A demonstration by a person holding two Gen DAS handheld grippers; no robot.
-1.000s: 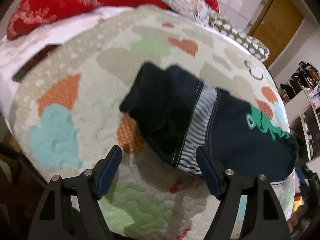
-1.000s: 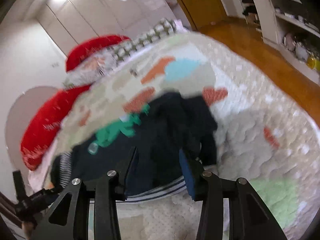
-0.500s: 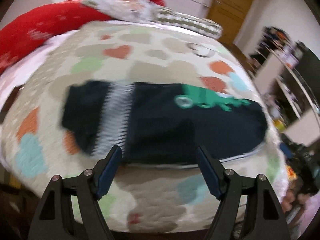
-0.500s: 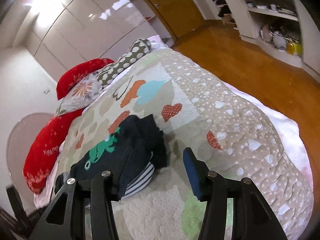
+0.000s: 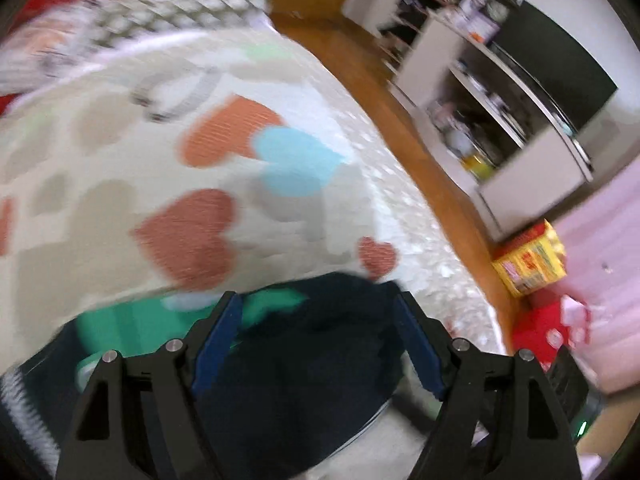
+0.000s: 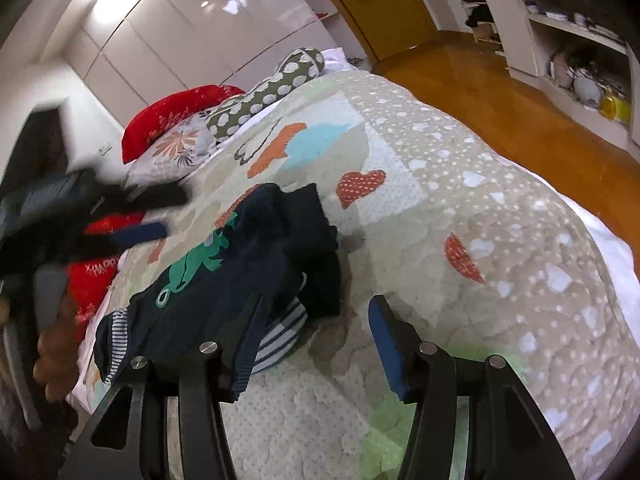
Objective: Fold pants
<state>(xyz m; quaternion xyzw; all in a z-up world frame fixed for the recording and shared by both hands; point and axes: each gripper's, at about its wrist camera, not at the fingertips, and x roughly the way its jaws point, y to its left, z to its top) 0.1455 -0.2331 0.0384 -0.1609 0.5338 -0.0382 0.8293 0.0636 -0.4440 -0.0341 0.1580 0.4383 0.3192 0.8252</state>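
Left claw (image 5: 316, 336): fingers apart, empty, low over the pants (image 5: 304, 364). Right claw (image 6: 316, 344): fingers apart, empty, tilted down just beside the pants (image 6: 240, 272). Pants: navy, green print, bunched on the quilt (image 6: 460, 240). Red pillow (image 6: 176, 116): beyond the pants.

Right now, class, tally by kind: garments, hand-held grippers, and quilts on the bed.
Garments: 1, the dark navy pants with a green print
Grippers: 2, the black left gripper and right gripper, both open
Quilts: 1, the heart-patterned patchwork quilt
Total: 4
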